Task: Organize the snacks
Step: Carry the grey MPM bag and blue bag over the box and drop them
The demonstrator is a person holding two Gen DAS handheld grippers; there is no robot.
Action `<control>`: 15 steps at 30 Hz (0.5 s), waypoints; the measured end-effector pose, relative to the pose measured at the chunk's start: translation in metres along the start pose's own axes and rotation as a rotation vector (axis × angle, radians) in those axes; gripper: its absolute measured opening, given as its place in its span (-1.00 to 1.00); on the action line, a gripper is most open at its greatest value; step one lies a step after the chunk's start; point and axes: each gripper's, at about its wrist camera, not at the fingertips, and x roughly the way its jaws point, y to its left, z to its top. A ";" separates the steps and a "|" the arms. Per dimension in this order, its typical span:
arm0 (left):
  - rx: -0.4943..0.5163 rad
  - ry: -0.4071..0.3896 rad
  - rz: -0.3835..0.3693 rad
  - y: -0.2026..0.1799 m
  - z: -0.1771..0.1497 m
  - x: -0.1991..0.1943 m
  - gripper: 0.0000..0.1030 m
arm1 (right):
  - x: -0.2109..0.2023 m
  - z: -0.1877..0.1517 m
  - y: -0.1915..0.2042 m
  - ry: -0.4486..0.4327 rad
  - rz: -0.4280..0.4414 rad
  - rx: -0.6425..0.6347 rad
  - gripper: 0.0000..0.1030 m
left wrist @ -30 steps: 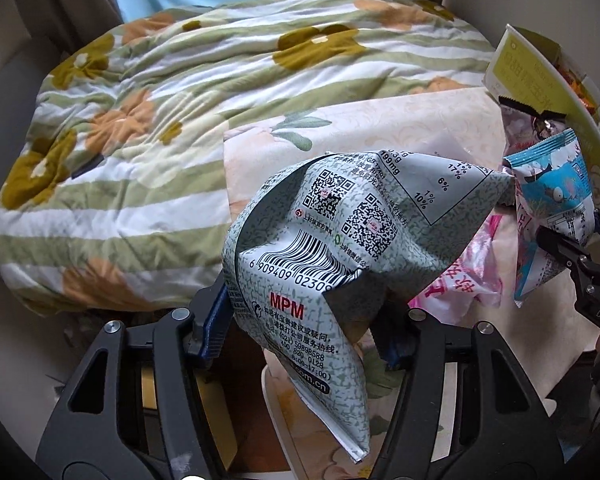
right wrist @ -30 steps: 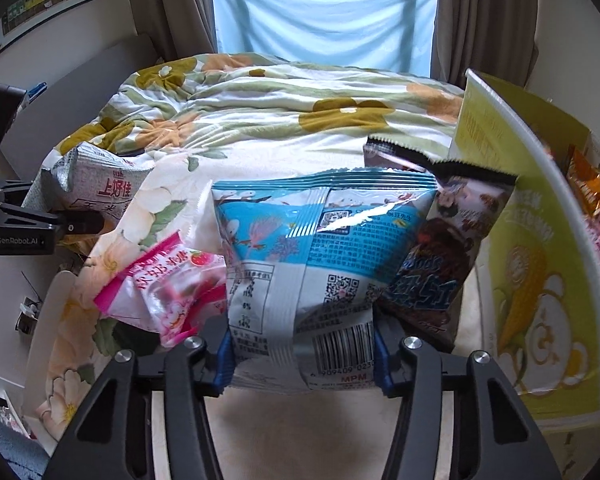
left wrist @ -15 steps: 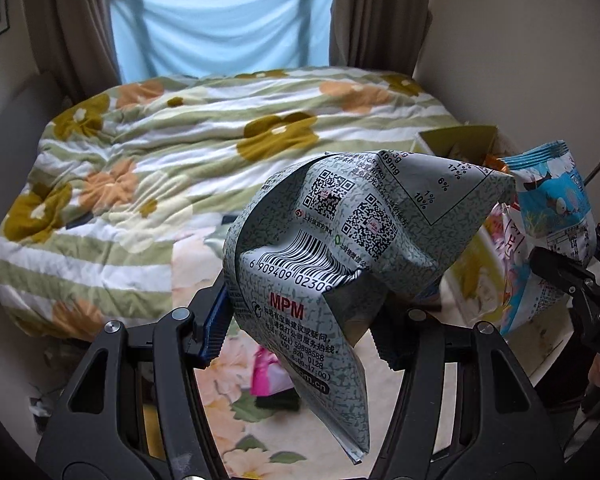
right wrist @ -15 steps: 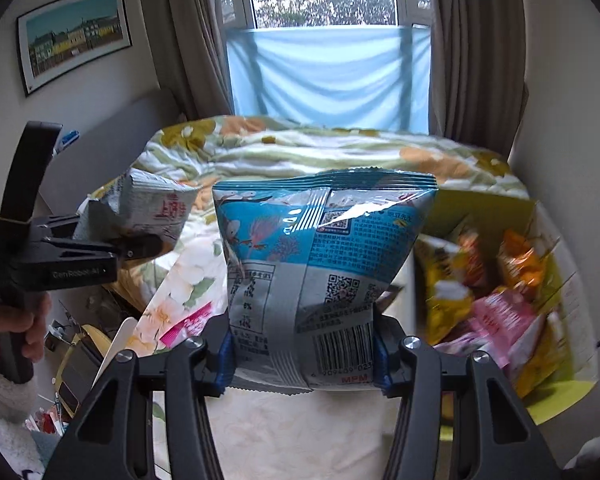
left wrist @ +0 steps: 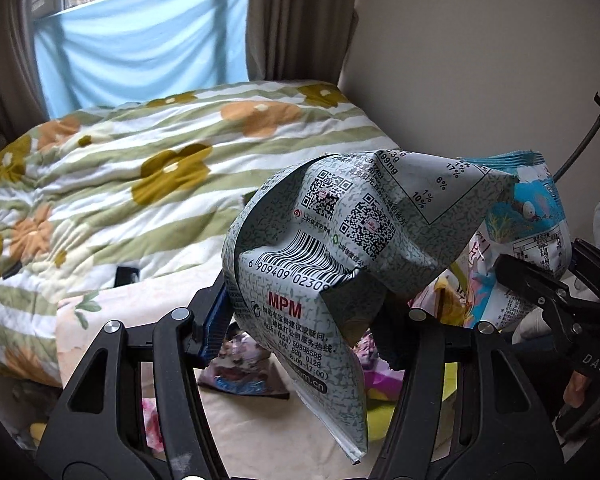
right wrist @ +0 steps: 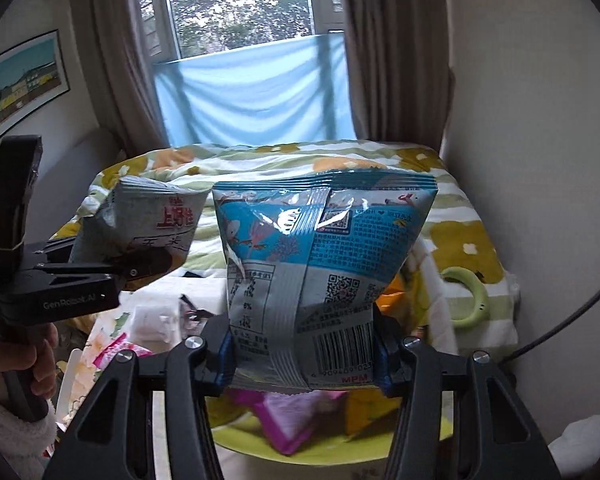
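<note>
Grey-green bag (left wrist: pixel 324 256), crumpled, clamped in left gripper (left wrist: pixel 304 320) at frame centre of left view; blue bag (right wrist: pixel 320 276) pinched upright in right gripper (right wrist: pixel 304 352), centre of right view. Change over last second: both bags lifted clear of bedside surface, carried up and toward yellow box (right wrist: pixel 340 444), now low in right frame beneath blue bag, pink packet (right wrist: pixel 292 420) inside. Judgement: drop-off into box next; loose packets (left wrist: pixel 240 364) lower centre of left view remain unsorted.

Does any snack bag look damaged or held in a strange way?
Yes. The grey bag in the left gripper is badly creased and folded over on itself. The blue bag in the right gripper stands upright and smooth.
</note>
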 end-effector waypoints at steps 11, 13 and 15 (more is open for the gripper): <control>-0.092 0.033 0.009 -0.049 0.011 0.068 0.99 | 0.007 -0.009 -0.067 0.061 0.017 0.044 -0.05; -0.093 0.040 0.016 -0.051 0.007 0.063 0.99 | 0.007 -0.010 -0.074 0.068 0.030 0.047 -0.05; -0.098 0.032 0.023 -0.051 -0.001 0.052 0.99 | 0.007 -0.010 -0.078 0.071 0.041 0.045 -0.05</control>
